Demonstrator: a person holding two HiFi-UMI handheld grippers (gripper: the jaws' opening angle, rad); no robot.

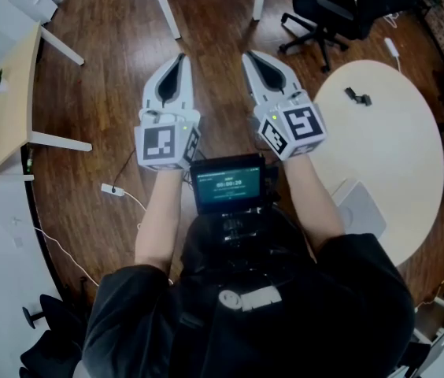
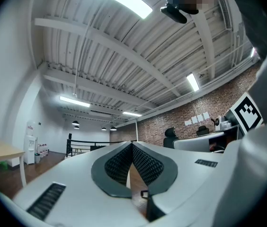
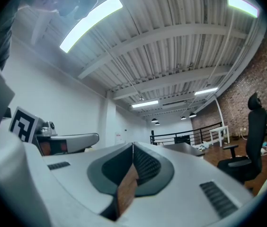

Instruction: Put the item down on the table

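L claw [image 1: 180,58], R claw [image 1: 249,57] — closed, empty, parallel, tips fwd.

Glossy wood floor [image 1: 104,77], matt pale tabletop [image 1: 399,160]

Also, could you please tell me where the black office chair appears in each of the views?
Head view: the black office chair sits at the top right, on the wooden floor.
Left gripper view: a dark chair back right of centre, by the brick wall; I cannot tell whether it is the same chair.
Right gripper view: at the right edge, upright.
Shared landmark: the wooden floor, in all three.
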